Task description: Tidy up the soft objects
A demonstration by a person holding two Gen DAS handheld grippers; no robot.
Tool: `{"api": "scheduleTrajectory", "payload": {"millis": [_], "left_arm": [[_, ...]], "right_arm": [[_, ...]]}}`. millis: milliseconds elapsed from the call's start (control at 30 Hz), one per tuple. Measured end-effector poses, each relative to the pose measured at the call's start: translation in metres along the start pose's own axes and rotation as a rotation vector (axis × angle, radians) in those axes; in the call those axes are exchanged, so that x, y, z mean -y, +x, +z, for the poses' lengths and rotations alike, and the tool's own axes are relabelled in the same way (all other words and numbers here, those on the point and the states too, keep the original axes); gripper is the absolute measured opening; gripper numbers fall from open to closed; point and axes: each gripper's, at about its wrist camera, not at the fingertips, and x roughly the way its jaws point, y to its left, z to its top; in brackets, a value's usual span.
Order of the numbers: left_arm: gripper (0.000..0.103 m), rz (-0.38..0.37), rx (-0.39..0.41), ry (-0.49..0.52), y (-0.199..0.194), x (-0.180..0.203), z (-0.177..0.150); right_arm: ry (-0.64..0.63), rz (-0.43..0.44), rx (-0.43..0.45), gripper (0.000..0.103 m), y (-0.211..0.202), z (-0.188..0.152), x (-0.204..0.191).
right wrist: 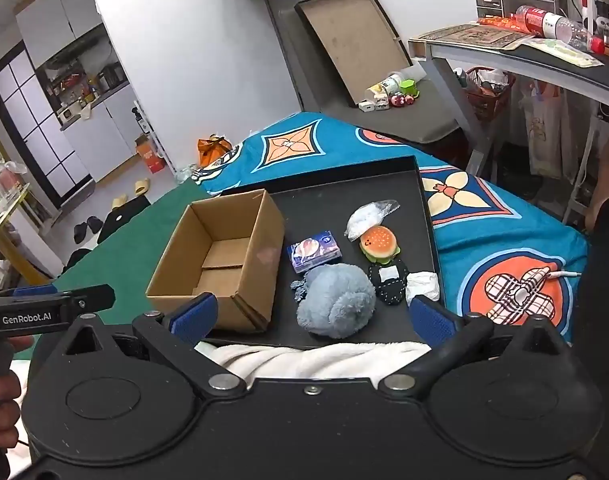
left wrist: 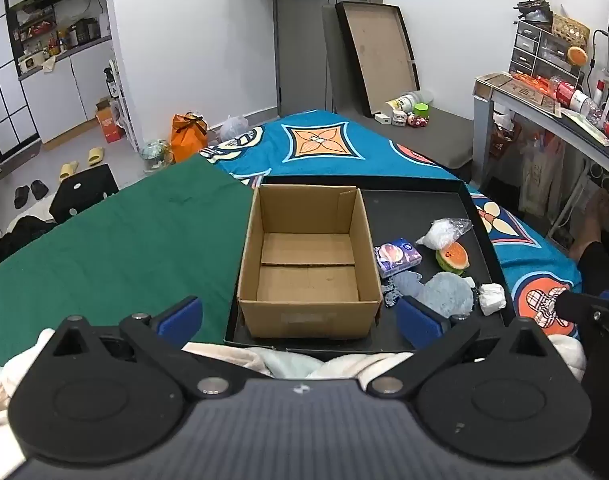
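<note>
Both claws, left claw (left wrist: 300, 314) and right claw (right wrist: 312, 318), wide and empty short of the black tray (right wrist: 422, 184) near edge.

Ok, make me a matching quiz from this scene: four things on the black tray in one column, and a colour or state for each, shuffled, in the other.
Things:
1. box
2. burger toy
3. plush
4. tissue pack

Descriptions:
A. fluffy, pale blue
B. orange bun, green edge
C. brown cardboard, open and empty
D. small, dark blue printed wrapper

Pairs: 1-C, 2-B, 3-A, 4-D
</note>
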Motion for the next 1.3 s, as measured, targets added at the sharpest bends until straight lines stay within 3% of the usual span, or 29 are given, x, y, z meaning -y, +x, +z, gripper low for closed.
{"api": "scheduleTrajectory", "payload": {"millis": [233,367,1300], "left_arm": [[0.102,-0.008,-0.012,-0.013,0.0,-0.004,0.001],[0.102,-0.004,0.0,0.002,-0.01,0.017,-0.014],[0.102,-0.051,0.019,-0.006,-0.033,0.008,-0.016]], "right_arm": [[-0.004,-0.011,0.026,0.103,-0.003,0.001,-0.003],[-0.019,-0.007,0.01,0.103,-0.012,-0.005,-0.002],[-0.039,-0.023,0.026,0.103,-0.027,-0.01,-0.009]]}}
